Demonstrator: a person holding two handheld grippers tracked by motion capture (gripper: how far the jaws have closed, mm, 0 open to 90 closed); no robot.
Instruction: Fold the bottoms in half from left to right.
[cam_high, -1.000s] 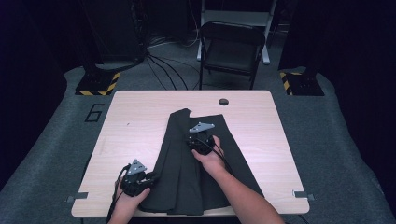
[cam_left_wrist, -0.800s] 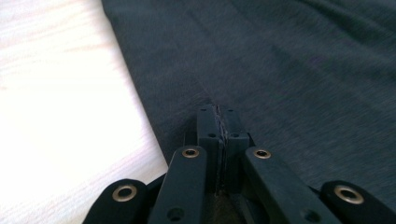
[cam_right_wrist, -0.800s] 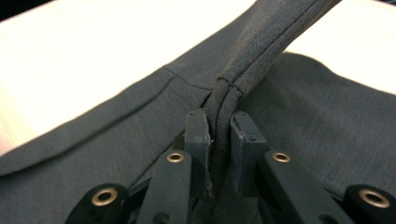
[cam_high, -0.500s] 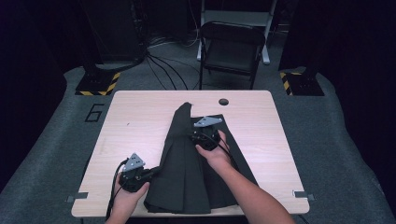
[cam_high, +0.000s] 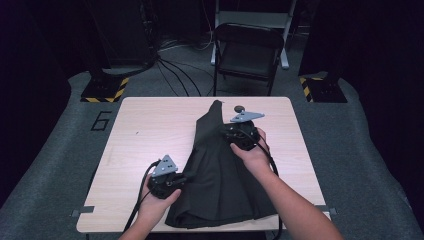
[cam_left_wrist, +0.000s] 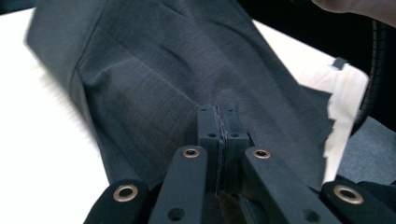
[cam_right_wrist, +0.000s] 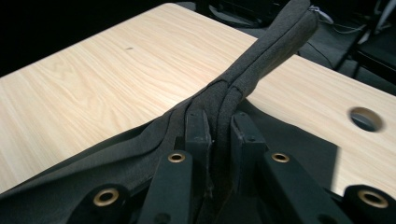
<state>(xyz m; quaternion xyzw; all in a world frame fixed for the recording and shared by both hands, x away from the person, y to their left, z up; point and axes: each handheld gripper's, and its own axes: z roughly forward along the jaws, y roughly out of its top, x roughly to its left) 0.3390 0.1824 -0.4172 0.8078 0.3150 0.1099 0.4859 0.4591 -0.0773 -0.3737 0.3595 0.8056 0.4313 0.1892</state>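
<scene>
currently both grippers are clamped on the dark cloth over the table, and the step in hand appears to be lifting it for a fold. left gripper: jaws together on a thin edge at the cloth's left side. right gripper: jaws pinching a bunched ridge near the far end. next move likely calls for both hands to travel together, grip firm, keeping the cloth taut.

One dark garment lies on one tabletop. Two grippers are at it, the left gripper and the right gripper, one in each of two hands. Behind the tabletop stands one folding chair, with two yellow-and-black striped bases, one to each side.
</scene>
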